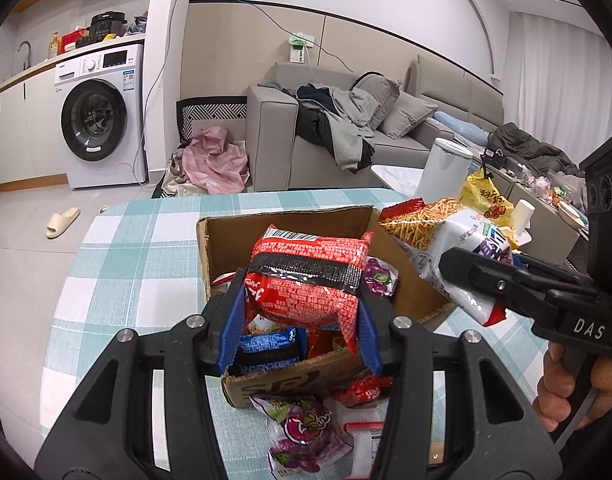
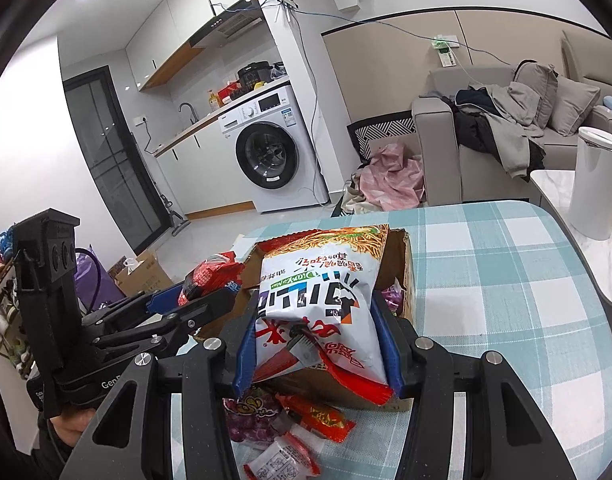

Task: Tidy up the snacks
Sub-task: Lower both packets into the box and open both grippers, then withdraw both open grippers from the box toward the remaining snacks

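Observation:
My left gripper (image 1: 302,304) is shut on a red snack packet (image 1: 309,276) with a black band, held above the open cardboard box (image 1: 274,224). My right gripper (image 2: 319,340) is shut on a large white and orange noodle-snack bag (image 2: 321,292), also over the cardboard box (image 2: 401,264). In the left wrist view that white bag (image 1: 445,236) hangs at the right in the other gripper. The box holds a blue packet (image 1: 270,350) and a purple packet (image 1: 379,276). Loose purple (image 1: 302,436) and red (image 2: 321,416) packets lie on the cloth in front of the box.
The box stands on a table with a teal checked cloth (image 1: 138,248). A white cylinder bin (image 2: 593,180) stands beyond the table's right edge, near a side table with a yellow bag (image 1: 485,196). A sofa (image 1: 274,136) and washing machine (image 1: 102,120) are behind.

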A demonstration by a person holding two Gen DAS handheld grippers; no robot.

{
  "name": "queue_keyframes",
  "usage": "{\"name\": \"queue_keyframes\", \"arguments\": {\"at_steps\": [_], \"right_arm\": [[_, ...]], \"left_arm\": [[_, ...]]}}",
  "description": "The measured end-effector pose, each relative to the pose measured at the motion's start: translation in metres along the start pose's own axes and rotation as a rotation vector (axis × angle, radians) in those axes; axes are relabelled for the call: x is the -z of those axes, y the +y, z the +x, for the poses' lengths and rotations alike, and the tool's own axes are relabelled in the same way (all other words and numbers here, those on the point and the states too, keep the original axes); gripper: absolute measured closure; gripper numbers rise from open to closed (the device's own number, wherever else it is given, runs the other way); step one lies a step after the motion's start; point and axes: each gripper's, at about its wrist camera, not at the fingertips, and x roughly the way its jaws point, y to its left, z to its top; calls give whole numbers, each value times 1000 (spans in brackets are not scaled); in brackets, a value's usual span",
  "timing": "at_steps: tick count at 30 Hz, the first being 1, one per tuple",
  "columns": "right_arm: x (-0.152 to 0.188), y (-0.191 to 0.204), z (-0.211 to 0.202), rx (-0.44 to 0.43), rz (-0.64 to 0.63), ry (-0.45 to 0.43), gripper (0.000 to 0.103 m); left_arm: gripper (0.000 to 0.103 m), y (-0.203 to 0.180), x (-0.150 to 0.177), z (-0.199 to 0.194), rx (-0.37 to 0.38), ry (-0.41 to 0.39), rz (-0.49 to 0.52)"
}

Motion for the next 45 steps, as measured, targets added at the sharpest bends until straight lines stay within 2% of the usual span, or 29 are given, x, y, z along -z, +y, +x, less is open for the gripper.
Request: {"name": "queue_keyframes", "arguments": {"at_steps": [26,35,40,43,45], "right_arm": [[-7,-13,72,65,-4,111,52],[-5,-18,82,86,-32,126,52],[-4,-13,77,77,-50,118,49],[-4,-12,69,75,-65,91,46],[-4,-12,63,69,-67,80,38]], "left_arm": [[58,21,5,80,-46,69,8],[57,18,12,97,-68,93,55],[57,17,13,97,-64,95,47],[54,16,14,91,-57,95,43],[44,16,16,85,-56,89,43]]}}
